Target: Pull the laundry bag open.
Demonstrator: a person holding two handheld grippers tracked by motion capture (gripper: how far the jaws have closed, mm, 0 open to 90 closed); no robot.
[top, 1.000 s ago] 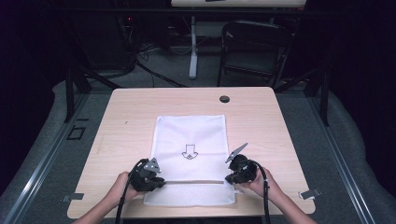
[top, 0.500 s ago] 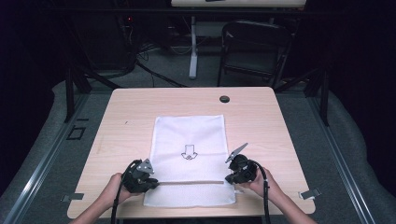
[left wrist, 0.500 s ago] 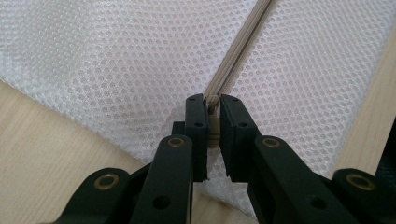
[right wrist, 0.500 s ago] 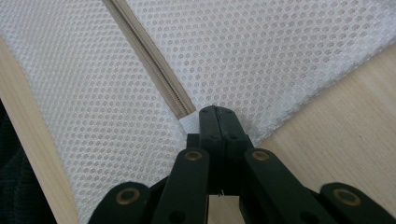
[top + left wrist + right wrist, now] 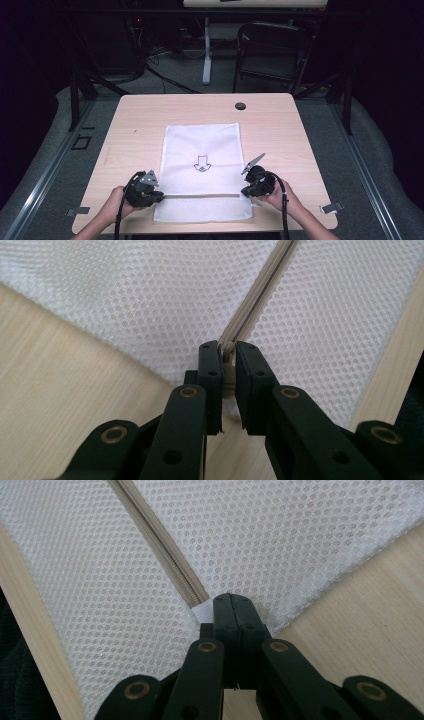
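A white mesh bag [image 5: 202, 145] with a printed arrow [image 5: 202, 163] lies flat on the wooden table [image 5: 145, 120]. A beige zipper [image 5: 200, 195] runs across its near part. At the zipper's left end my left gripper [image 5: 161, 196] is shut on the beige zipper pull [image 5: 229, 375], which sits pinched between the jaws [image 5: 227, 365]. At the zipper's right end my right gripper [image 5: 245, 192] is shut on the bag's mesh edge, beside a small white tab [image 5: 202, 611]; its jaws [image 5: 233, 602] press together. The zipper [image 5: 160, 545] runs away from them.
A small black round cap [image 5: 240, 106] sits in the tabletop near the far edge. A dark folding chair [image 5: 272, 50] and a table leg [image 5: 206, 50] stand beyond the table. Bare wood lies left and right of the bag.
My left gripper has slid a little to the left along the zipper line, still holding the pull. The right gripper has stayed put.
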